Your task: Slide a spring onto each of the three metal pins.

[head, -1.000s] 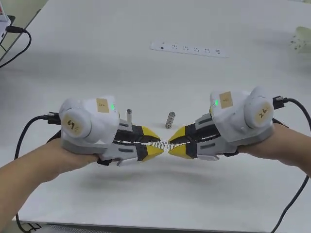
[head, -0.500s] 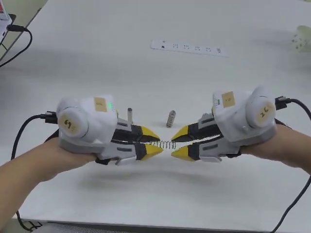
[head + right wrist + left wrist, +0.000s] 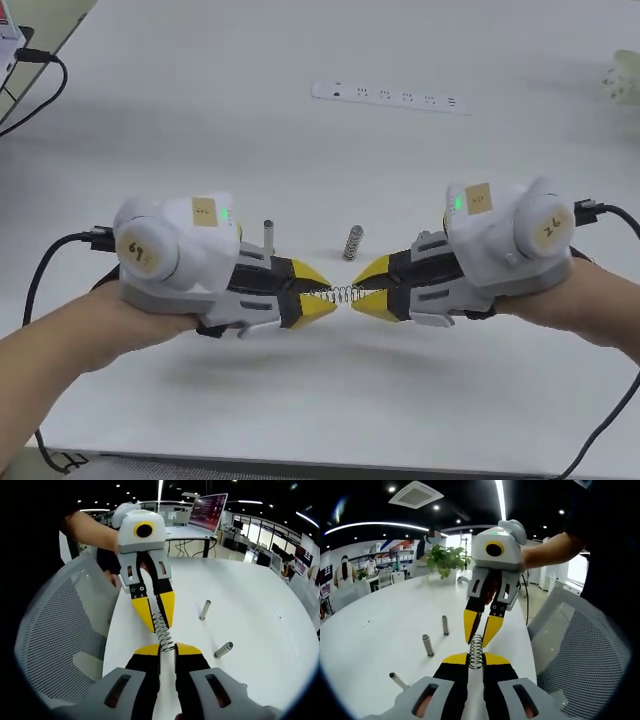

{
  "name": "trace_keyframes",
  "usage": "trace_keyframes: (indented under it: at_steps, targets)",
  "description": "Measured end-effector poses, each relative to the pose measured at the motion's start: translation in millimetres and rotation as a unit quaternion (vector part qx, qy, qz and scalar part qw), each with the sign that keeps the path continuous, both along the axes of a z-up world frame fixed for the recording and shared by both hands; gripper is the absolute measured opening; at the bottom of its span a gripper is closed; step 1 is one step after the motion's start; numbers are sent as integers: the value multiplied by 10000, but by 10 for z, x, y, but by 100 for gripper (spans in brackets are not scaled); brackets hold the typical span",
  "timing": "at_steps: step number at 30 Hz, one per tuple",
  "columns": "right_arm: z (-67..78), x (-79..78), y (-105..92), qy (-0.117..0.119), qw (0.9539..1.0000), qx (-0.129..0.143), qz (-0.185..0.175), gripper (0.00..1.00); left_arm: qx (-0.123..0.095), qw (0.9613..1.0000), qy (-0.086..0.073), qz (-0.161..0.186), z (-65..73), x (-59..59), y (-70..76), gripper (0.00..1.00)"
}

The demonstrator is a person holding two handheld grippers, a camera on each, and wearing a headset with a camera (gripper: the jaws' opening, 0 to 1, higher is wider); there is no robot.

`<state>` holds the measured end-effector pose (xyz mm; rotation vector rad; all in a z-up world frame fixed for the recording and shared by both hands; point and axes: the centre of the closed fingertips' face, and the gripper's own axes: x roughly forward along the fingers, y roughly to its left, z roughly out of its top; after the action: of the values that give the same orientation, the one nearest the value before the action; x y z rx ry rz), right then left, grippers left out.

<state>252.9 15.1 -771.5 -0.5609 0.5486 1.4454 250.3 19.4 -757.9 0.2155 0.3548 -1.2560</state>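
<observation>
A small coil spring hangs level above the white table, held at both ends. My left gripper is shut on its left end and my right gripper is shut on its right end, yellow tips almost meeting. In the left gripper view the spring rises from my own jaws toward the right gripper. In the right gripper view the spring runs up to the left gripper. Behind stand a bare metal pin and a pin wearing a spring. Another sprung pin stands further back.
A white power strip lies far back on the table. A black cable curls at the far left edge. Cords trail from both grippers. A mesh chair stands off the table's near side.
Half a second ago the right gripper's jaws stood apart around the spring's end; now they have closed on it. The left gripper has kept its hold and barely moved.
</observation>
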Motion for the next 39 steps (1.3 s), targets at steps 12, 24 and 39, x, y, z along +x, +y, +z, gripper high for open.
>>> trace_keyframes:
  at_steps: [12,24,39]
  targets:
    - [29,8,1,-198,9997,-69,109,7,-29,10000,57,45,-1,-17,32,2]
    - [136,-42,41,-493,9976,-191,448,7,3,9998,181,42,-62,-60,55,2]
    - [396,-127,250,-413,9969,317,597,7,60,9999,141,13,-86,-46,41,2]
